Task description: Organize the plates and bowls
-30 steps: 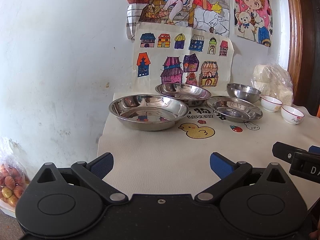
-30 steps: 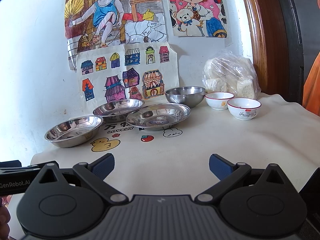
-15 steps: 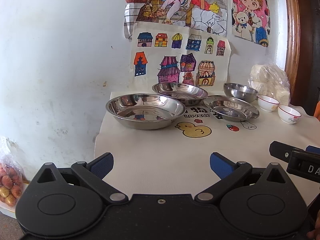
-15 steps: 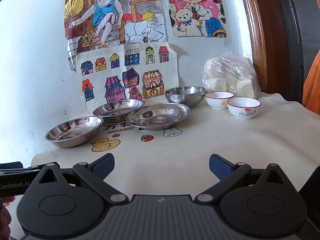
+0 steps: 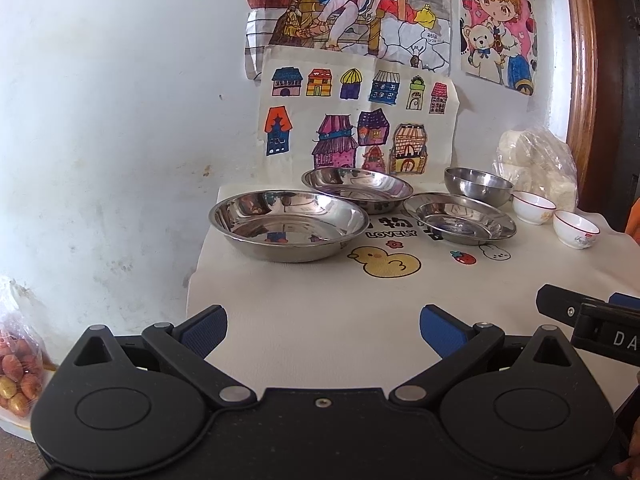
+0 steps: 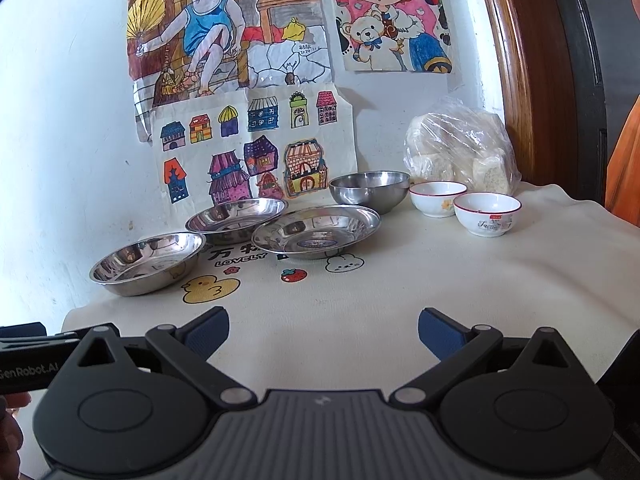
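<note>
3 shallow round stainless-steel plates sit at mid-frame on the cream cartoon-print tablecloth (image 6: 440, 280): the largest steel plate (image 5: 288, 224) at the left edge of the cloth, a second steel plate (image 5: 357, 189) behind it by the wall, and a flatter steel plate (image 5: 459, 218) to the right. In the right wrist view the rims of the second and flatter plates overlap, so I cannot tell whether they touch. A deeper round steel bowl (image 6: 370, 191) stands behind the flatter plate. To its right are 2 small white ceramic bowls with red rims (image 6: 487, 213), just beside each other. A clear plastic bag of white lumps (image 6: 460, 148) stands behind them; its contents are hard to make out.

The left gripper (image 5: 323, 326) and the right gripper (image 6: 323, 326) hover over the bare near cloth at lower frame, jaws spread wide, holding nothing. Printed black lettering is partly hidden by the plates. A bag of orange items (image 5: 18, 368) is cut off at lower left.
</note>
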A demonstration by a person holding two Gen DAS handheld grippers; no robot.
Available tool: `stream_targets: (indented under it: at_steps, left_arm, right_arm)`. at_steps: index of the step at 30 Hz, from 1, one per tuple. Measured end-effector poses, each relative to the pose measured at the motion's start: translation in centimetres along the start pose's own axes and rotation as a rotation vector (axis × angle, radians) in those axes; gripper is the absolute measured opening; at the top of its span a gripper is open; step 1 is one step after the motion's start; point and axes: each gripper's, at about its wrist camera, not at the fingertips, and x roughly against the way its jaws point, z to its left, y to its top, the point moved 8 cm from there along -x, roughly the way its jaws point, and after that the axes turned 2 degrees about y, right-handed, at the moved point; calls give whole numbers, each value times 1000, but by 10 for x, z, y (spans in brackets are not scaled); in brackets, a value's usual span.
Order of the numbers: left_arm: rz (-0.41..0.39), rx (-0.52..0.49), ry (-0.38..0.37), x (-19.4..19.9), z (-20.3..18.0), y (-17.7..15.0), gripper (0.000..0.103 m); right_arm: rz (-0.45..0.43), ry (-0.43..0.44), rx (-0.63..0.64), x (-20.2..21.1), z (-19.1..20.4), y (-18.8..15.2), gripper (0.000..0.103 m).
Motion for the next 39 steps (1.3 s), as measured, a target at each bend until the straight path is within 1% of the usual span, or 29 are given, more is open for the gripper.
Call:
stream_targets:
  at_steps: [7, 11, 14, 17, 20, 24, 28, 31, 33, 39]
  left_arm:
    - [15, -15, -14, -2, 3, 5, 102]
    - [7, -43, -9, -6, 17, 20, 102]
    - [18, -58, -29, -15, 31, 35, 102]
    - [64, -76, -78, -29, 44, 48, 102]
    - [106, -68, -99, -45, 59, 62, 102]
    - [134, -38, -128, -67, 75, 83, 102]
    - [135, -30, -124, -86, 87, 99, 102]
    - [149, -25, -117, -101, 95, 107, 102]
    - [156, -23, -122, -111, 99, 112, 102]
    - [155, -35, -131, -143, 99, 136, 102]
  right_arm:
    - [2, 0, 1, -1, 1, 0, 103]
    - [-1, 26, 13, -1, 6, 7, 103]
    - [2, 61, 45, -3, 13, 16, 103]
    - [7, 95, 103, -7, 23, 27, 103]
    - [5, 135, 149, -11, 32, 42, 103]
    - [27, 214, 135, -19, 39, 67, 103]
    - [59, 279, 98, -33, 46, 91, 103]
    - [79, 322, 83, -44, 53, 100, 103]
    - [88, 336, 90, -52, 57, 103, 103]
    - [122, 326, 148, -89, 68, 108, 103]
